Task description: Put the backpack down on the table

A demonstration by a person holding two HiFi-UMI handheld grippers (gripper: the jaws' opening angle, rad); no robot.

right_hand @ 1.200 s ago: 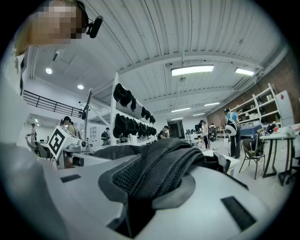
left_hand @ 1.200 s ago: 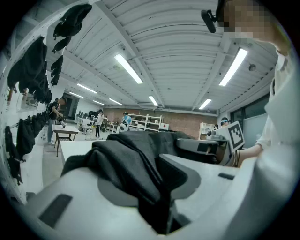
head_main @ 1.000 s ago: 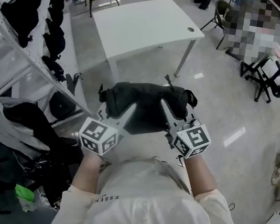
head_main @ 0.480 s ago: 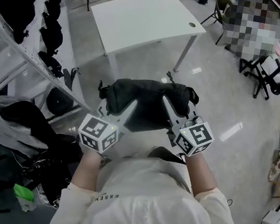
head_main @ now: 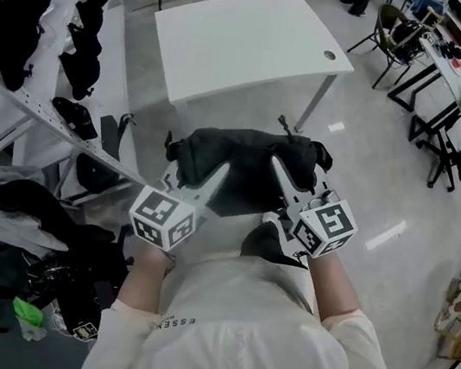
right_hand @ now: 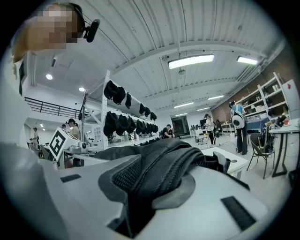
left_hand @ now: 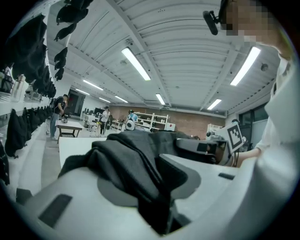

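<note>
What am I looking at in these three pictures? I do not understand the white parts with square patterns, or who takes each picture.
No robot: a person holds a two-jaw gripper in each hand; the patterned cubes are part of them. The head view comes from a camera on the person's head, looking down. The other two come from cameras riding on the grippers. The left gripper and the right gripper are both shut on a black backpack, held in the air. The white table ahead looks bare.

Only "ESSEN" can be read, printed on the person's shirt (head_main: 240, 339) (any further letters are illegible).
</note>
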